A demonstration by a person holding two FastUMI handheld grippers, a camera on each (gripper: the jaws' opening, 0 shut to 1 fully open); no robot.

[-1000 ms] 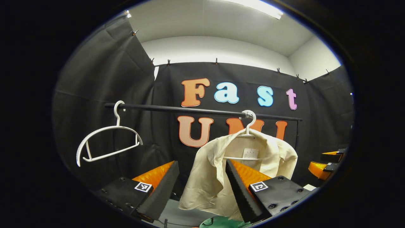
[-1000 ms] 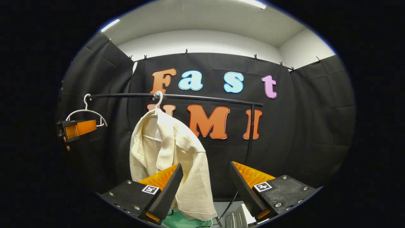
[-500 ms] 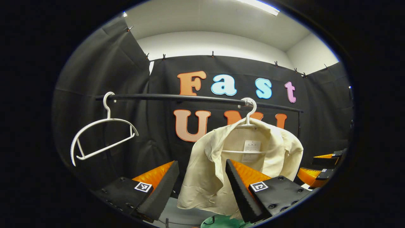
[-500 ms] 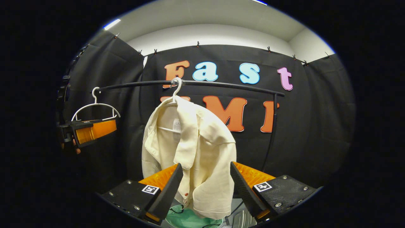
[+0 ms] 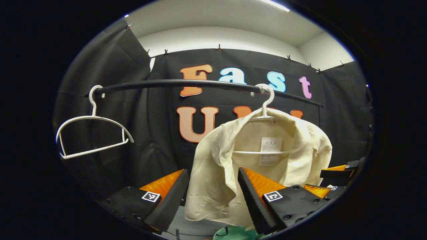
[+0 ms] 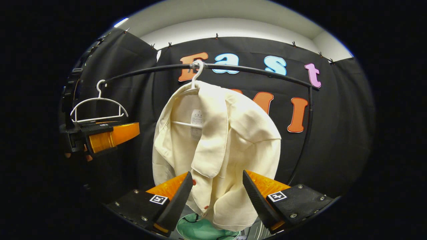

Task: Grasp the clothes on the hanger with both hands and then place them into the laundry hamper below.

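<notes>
Black cloth is backing a rail (image 5: 206,83). Both the left gripper (image 5: 213,196) and right gripper (image 6: 217,200) are gaping wide, gripping nothing, near the cream shirt (image 6: 220,146) hanging on its white hanger (image 5: 267,106); a green hamper (image 6: 196,228) is sitting below, a bare hanger (image 5: 90,133) hanging far left.

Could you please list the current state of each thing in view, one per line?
Cream shirt: hanging on its white hanger, front open.
Empty white plastic hanger: hooked on the black rail.
Green laundry hamper: below the shirt.
Left gripper: open, ungrasped.
Right gripper: open, ungrasped.
</notes>
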